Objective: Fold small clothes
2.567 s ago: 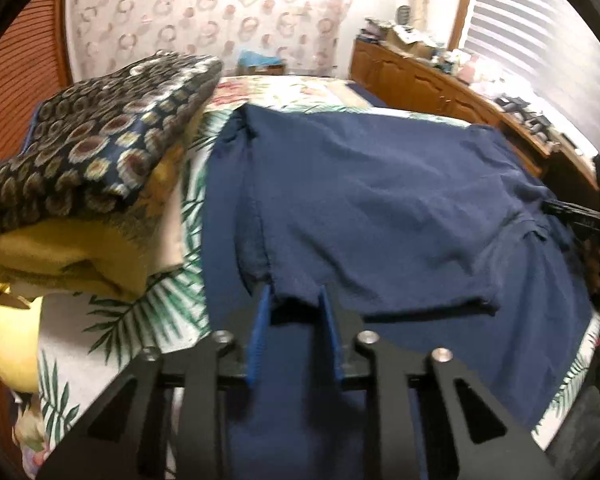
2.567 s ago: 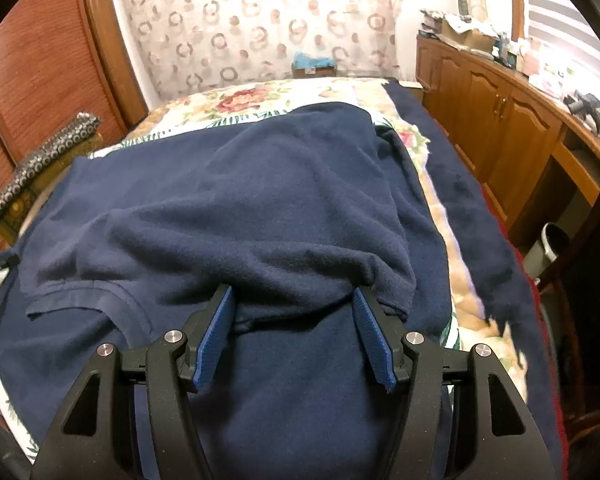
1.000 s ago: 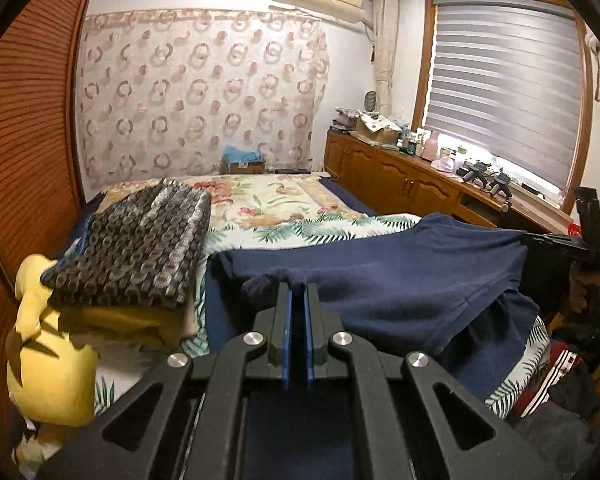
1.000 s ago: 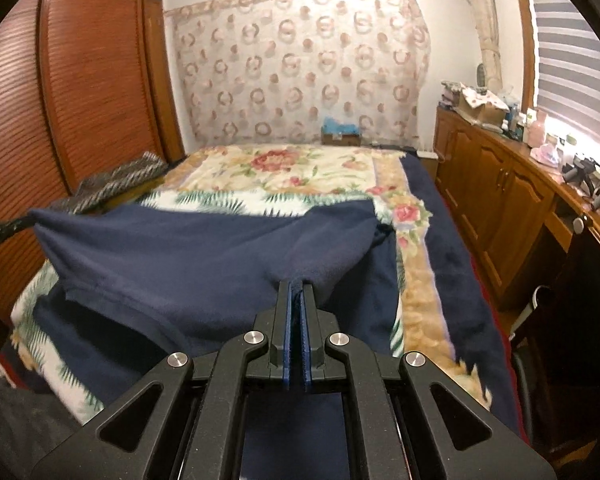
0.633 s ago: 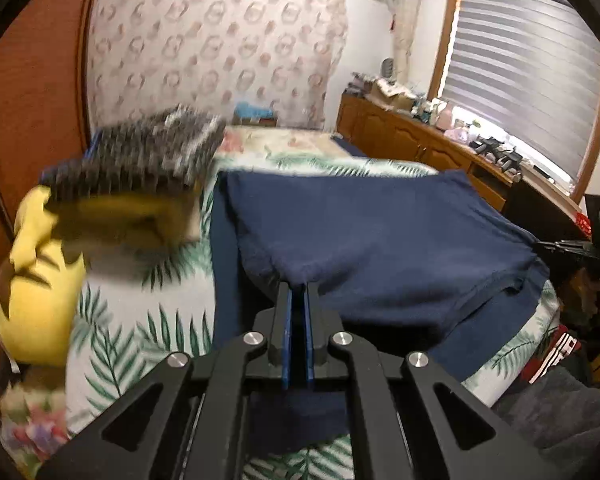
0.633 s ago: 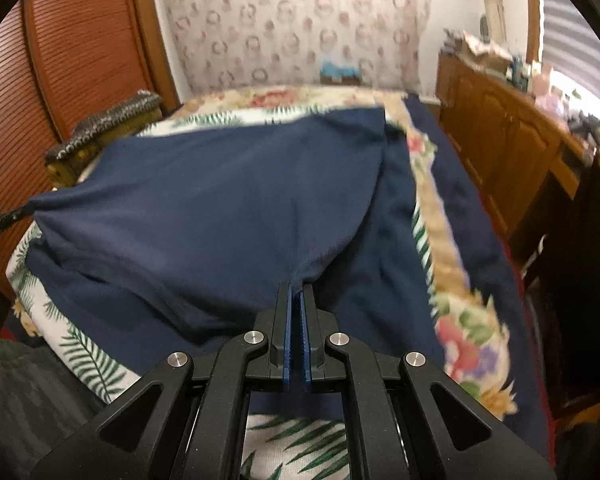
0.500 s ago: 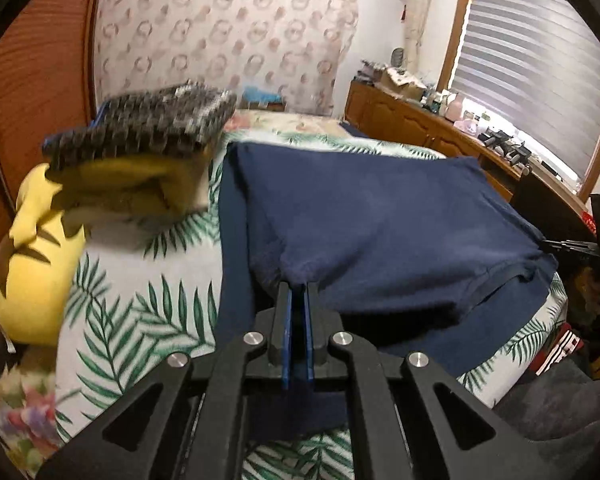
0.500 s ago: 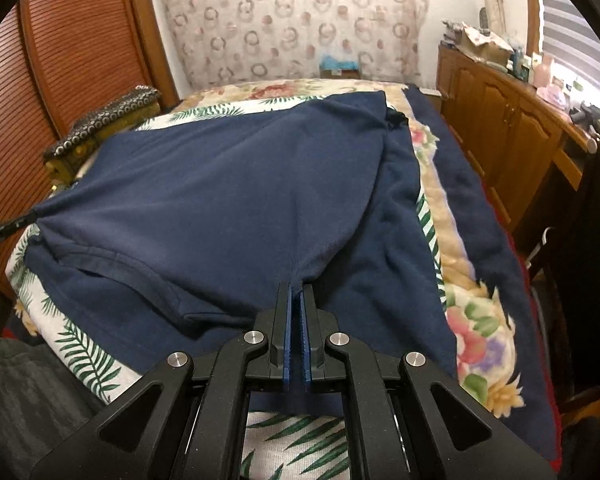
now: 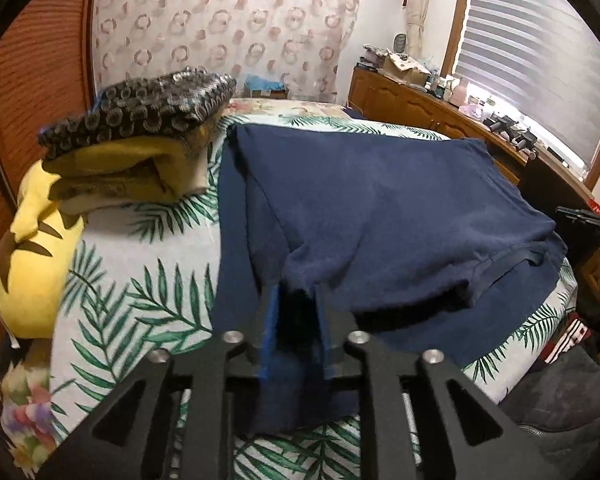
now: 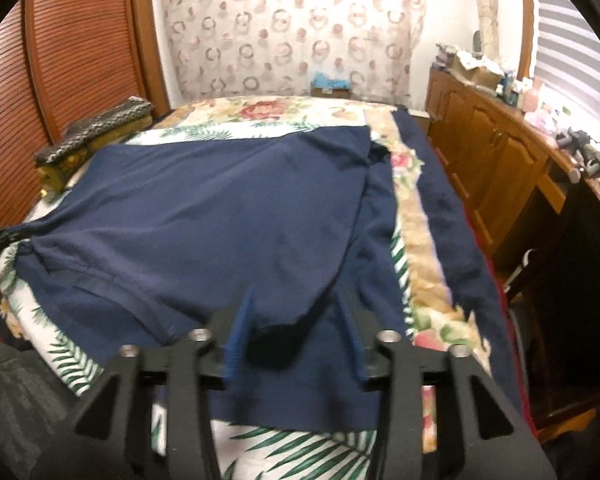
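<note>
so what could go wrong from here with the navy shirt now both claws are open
1. The folded-over navy shirt still has a raised bump at its near corner between the left claw fingers; pulling back could snag and undo the fold.
2. The right claw also straddles a loose corner, same snag risk.
3. The lower layer hangs near the bed edge and might slide.

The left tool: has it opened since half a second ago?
Yes. The left tool now stands open around the navy shirt corner lying on the bedspread.
</note>
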